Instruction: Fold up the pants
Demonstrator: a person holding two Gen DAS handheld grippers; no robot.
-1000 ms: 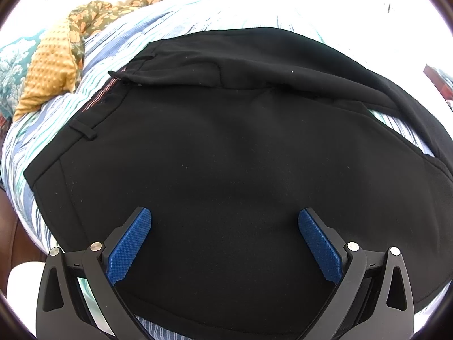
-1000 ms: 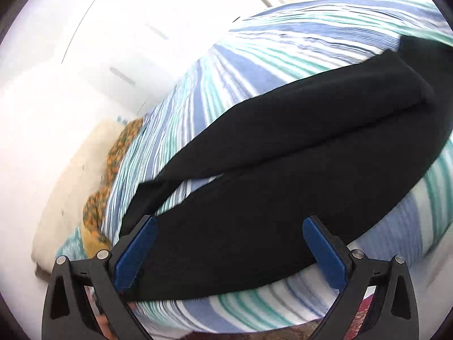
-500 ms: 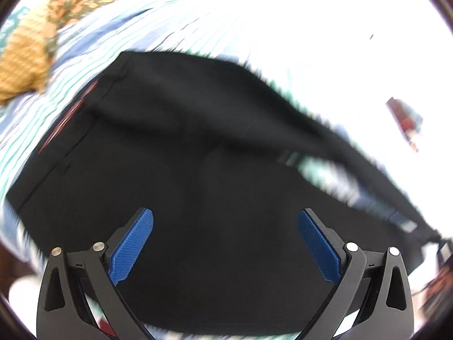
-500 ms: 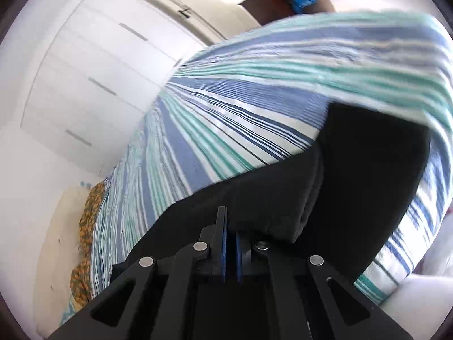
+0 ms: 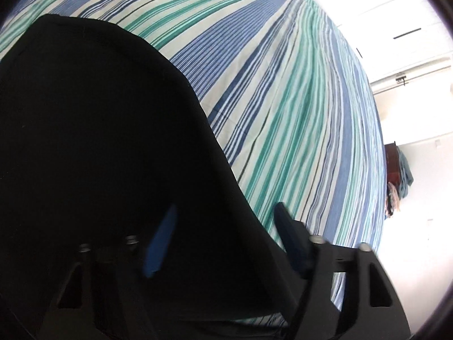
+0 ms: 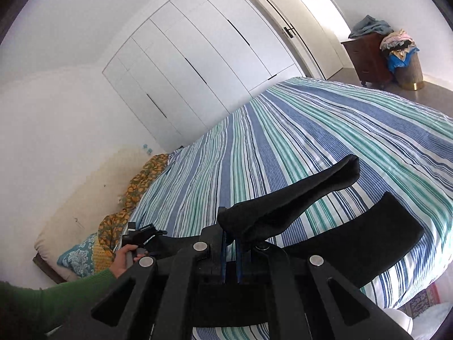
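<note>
Black pants (image 5: 99,147) fill most of the left wrist view, draped over the lower left and spilling across the striped bedspread (image 5: 297,107). The left gripper (image 5: 223,243) has its blue pads apart with the edge of the cloth running between them, one pad (image 5: 160,240) blurred against the fabric and the other out over the stripes. My guess is it's lining up on that edge so both ends can go up together, but it hasn't bitten down on anything I can see. Off to the right there's a bright white wall and a dark wooden dresser (image 5: 392,170) with clothes slung over it.

In the right wrist view, the right gripper (image 6: 230,250) has its pads pressed together on a bunched bit of the pants (image 6: 283,209), lifted clear of the bed, so one leg end sticks up and out over the stripes while the other lies flat on the bedspread (image 6: 325,130) near the bed's edge. Looks like it's holding that end high so it can be carried over for the fold. A hand (image 6: 124,259) in a green sleeve grips the other tool at lower left.

Room-wise: white wardrobe doors (image 6: 198,65) along the far wall, an orange patterned blanket (image 6: 136,195) and a teal pillow (image 6: 76,257) at the head of the bed, plus a laundry basket (image 6: 407,68) by the dresser.
</note>
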